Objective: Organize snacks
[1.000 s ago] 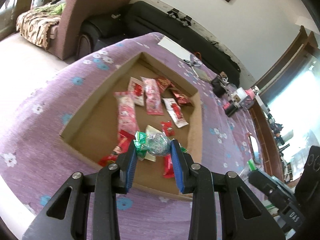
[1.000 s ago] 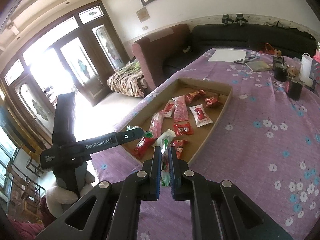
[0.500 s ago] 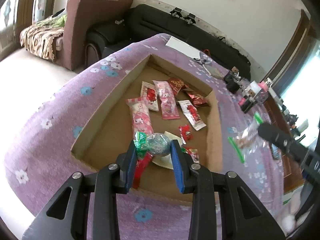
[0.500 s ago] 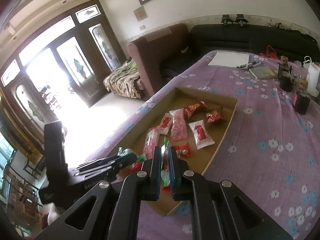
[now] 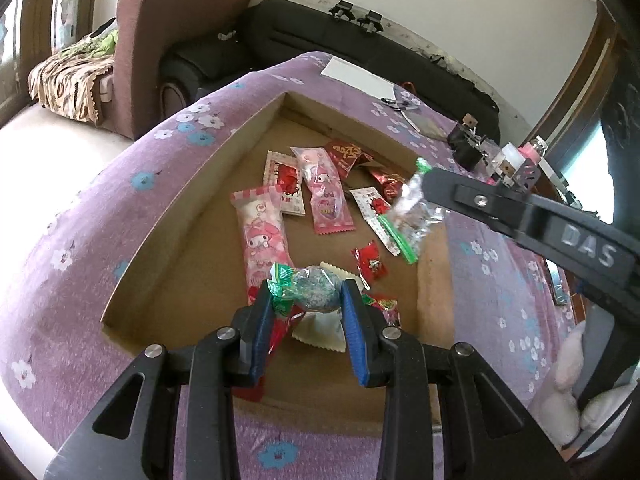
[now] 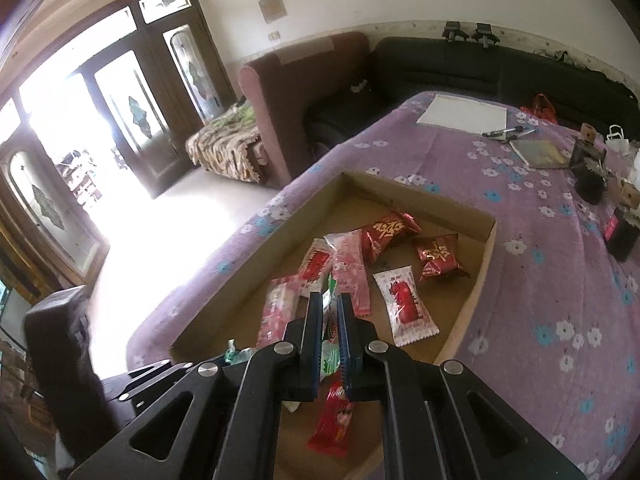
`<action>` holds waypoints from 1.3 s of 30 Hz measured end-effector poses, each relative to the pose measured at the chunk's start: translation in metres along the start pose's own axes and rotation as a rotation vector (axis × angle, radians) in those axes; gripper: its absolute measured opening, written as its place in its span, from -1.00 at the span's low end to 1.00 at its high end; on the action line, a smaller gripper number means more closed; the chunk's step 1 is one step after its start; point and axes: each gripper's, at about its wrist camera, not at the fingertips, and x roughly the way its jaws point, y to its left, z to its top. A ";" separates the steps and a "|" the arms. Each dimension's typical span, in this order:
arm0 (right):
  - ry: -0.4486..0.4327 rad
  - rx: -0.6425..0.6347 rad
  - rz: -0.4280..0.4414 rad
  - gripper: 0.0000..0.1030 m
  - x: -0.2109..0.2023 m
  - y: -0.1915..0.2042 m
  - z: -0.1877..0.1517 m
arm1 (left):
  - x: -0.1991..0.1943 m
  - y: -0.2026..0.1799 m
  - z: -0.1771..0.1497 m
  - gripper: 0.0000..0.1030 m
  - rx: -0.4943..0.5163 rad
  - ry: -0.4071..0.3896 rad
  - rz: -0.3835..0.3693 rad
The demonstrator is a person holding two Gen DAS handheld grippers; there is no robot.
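At the bottom centre of the left wrist view, the left gripper (image 5: 307,294) is clenched on a round candy in a green-and-clear wrapper (image 5: 314,287), its blue pads pressing both sides, held above the near end of the cardboard tray (image 5: 168,216). Just behind it in the tray lie a cream packet (image 5: 320,330), small red candies (image 5: 370,262) and a long pink packet (image 5: 264,240). At the right of that frame the right gripper (image 5: 426,186) reaches in over the tray's right wall, pinching a clear zip bag with a green strip (image 5: 408,216) that hangs from its tip.

In the right wrist view, at lower centre, the same gripper's jaws stand almost together on the thin bag, a sliver of green and clear plastic showing between them. Farther up the tray rest two dark red packets (image 6: 438,258) and a white packet with red print (image 6: 404,306). The tray sits on a purple flowered tablecloth (image 6: 540,280); beyond it, at the upper right, lie a white sheet of paper (image 6: 462,114) and pens (image 6: 506,132), with a black sofa (image 6: 480,64) behind.
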 end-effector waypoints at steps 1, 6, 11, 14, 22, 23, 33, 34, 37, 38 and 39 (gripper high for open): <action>0.007 -0.001 -0.011 -0.86 0.006 0.000 0.002 | 0.002 0.000 0.000 -0.41 0.004 0.001 0.009; 0.030 0.010 -0.041 -0.86 0.024 -0.006 0.008 | 0.011 0.000 0.000 -0.41 0.015 0.010 0.035; 0.049 0.016 -0.058 -0.86 0.037 -0.011 0.011 | 0.014 0.001 0.000 -0.41 0.021 0.011 0.045; 0.055 0.021 -0.065 -0.86 0.044 -0.013 0.012 | 0.017 0.001 0.001 -0.40 0.020 0.013 0.050; 0.050 0.035 -0.071 -0.79 0.054 -0.018 0.018 | 0.021 0.006 0.003 -0.35 -0.002 0.008 0.067; 0.044 0.039 -0.068 -0.79 0.052 -0.018 0.017 | 0.021 0.006 0.003 -0.33 -0.002 0.008 0.067; -0.042 0.083 -0.051 -0.21 0.011 -0.027 0.006 | 0.016 -0.005 0.002 0.30 0.007 -0.005 0.074; -0.052 0.084 -0.053 -0.17 0.005 -0.027 0.004 | 0.014 -0.006 0.001 0.30 0.002 -0.007 0.079; -0.081 0.092 -0.066 -0.02 -0.010 -0.030 -0.007 | 0.010 -0.009 0.000 0.30 -0.003 -0.017 0.096; -0.087 0.095 -0.069 0.01 -0.014 -0.032 -0.010 | 0.008 -0.010 0.000 0.30 -0.004 -0.022 0.104; -0.094 0.098 -0.073 0.01 -0.019 -0.033 -0.016 | 0.005 -0.011 -0.001 0.30 -0.004 -0.028 0.109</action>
